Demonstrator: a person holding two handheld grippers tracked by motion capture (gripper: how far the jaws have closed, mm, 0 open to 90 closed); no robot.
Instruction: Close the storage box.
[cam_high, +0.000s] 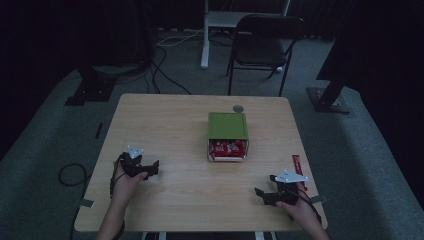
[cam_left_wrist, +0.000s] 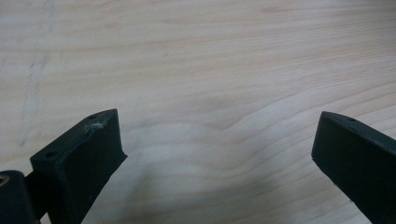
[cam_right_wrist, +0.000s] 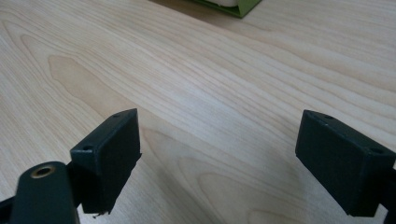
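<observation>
Green box (cam_high: 228, 125) sits mid-counter (cam_high: 175, 120), open end showing red packets (cam_high: 228, 148); likely light thin card, crushable, best gripped across its side walls. Left tool (cam_high: 150, 170) and right tool (cam_high: 261, 194) both wide apart, empty, near the counter's front edge.

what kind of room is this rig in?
Probably a lab or recording studio, not a home. A lone wooden table stands on grey carpet, black stand bases flank it with loose cables on the floor, and a folding chair sits behind. Dim, dark surroundings.
</observation>
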